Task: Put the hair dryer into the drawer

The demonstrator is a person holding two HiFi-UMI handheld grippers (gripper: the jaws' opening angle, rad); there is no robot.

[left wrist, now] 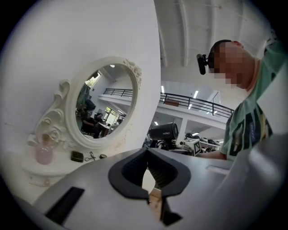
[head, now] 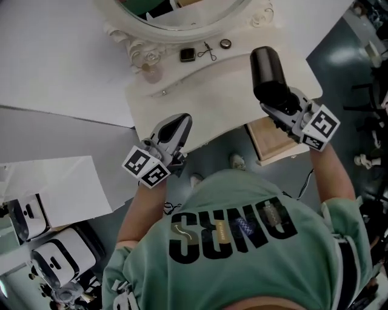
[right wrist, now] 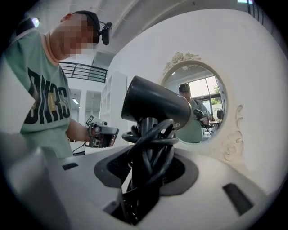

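Note:
A black hair dryer (head: 267, 69) with its cord wound round the handle stands up out of my right gripper (head: 277, 104), which is shut on the handle over the right end of the white dressing table (head: 200, 103). In the right gripper view the hair dryer (right wrist: 155, 103) fills the middle, its handle between the pads of the right gripper (right wrist: 147, 158). An open wooden drawer (head: 270, 142) shows just below that gripper. My left gripper (head: 182, 120) hovers at the table's front edge, shut with nothing in it. In the left gripper view the left gripper (left wrist: 147, 152) has its tips together.
An ornate oval mirror (head: 176, 18) stands at the back of the table. Before it lie a small black box (head: 187, 54), scissors (head: 207, 51), a round lid (head: 225, 43) and a pink bottle (head: 153, 72). White boards and black-and-white devices (head: 54, 260) lie at the lower left.

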